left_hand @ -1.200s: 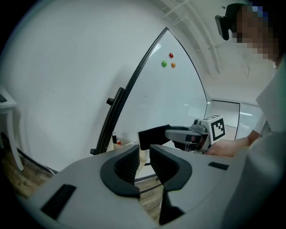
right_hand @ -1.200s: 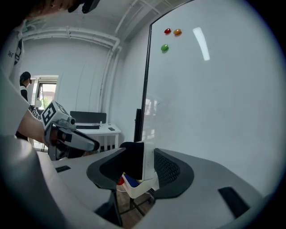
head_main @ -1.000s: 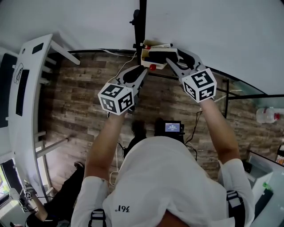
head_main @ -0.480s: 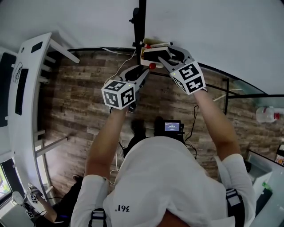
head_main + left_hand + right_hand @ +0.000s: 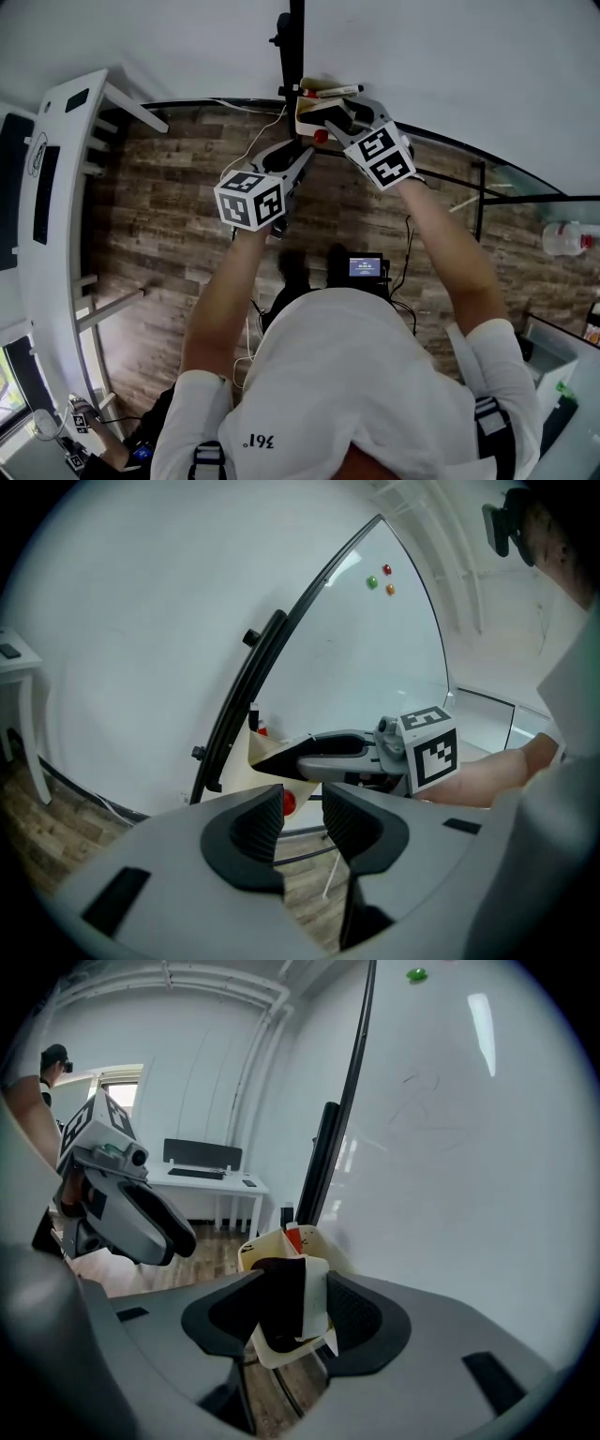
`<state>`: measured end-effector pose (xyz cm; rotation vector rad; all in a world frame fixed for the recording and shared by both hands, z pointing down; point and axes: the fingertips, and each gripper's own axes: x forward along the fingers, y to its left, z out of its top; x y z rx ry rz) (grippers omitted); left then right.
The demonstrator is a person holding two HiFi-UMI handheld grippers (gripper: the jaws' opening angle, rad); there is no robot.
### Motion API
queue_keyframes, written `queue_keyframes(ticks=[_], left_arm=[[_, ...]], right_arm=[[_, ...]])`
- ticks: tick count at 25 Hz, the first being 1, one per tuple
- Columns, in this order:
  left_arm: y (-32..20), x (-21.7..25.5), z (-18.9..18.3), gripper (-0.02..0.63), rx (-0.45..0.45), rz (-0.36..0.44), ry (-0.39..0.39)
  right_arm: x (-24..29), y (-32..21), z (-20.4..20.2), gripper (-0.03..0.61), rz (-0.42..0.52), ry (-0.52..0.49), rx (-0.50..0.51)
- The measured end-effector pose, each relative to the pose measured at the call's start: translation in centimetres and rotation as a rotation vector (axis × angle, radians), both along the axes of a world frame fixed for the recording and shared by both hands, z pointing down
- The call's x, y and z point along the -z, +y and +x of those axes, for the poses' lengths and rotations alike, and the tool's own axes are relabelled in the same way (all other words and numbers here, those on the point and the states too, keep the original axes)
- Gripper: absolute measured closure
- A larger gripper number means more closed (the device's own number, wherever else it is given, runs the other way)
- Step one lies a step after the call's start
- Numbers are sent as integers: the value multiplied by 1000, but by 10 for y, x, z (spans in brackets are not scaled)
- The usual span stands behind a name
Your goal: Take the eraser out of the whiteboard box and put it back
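Jaws of the right gripper (image 5: pixel 295 1314) closed on the eraser (image 5: pixel 281 1302), dark felt face against one pad, white back against the other. Eraser held upright at the open top of the beige box (image 5: pixel 251 1252); lower end possibly inside already, not clear. Box hung at the lower corner of the whiteboard (image 5: pixel 469 1166), just beside the black frame bar (image 5: pixel 323 1157). Behind the eraser, inside the box, a red-capped marker (image 5: pixel 293 1238).

From the head view: right gripper (image 5: pixel 330 112) reaching onto the box (image 5: pixel 305 120), marker (image 5: pixel 337 91) lying along the far rim, against the whiteboard (image 5: pixel 431 56).

Jaws of the left gripper (image 5: pixel 302 822) apart, nothing between the pads, only a narrow gap. Through that gap, a red round knob (image 5: pixel 289 803) under the box (image 5: pixel 258 747). Left gripper (image 5: pixel 305 155) below and left of the box, near it but not touching, aimed toward the knob (image 5: pixel 321 137). Wooden floor (image 5: pixel 169 216) well beneath both grippers.
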<state>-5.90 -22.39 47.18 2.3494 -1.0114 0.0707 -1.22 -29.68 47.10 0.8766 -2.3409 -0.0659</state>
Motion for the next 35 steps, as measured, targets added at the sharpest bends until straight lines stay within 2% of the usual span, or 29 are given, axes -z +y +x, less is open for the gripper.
queue_keyframes(ticks=[5,9,19,25,29,35], left_arm=[[2,2,1,497,2,5,4],[2,8,1,497,2,19,11],[-2,42,-9,497,27,84,37],[-1,69,-11,498,47,136,59],[6,88,-14,499,50,173,88],[26,111,-16,499,40,206,116]], right_arm=[[1,2,-1,368,-4,-1,-2],[9,1,0,314,22,-37,-4],[52,14,5,314,87,-72,-6],[81,21,18,316,111,-144,-47],[102,32,29,327,124,-208,-72],[129,58,45,397,134,-286,-111]])
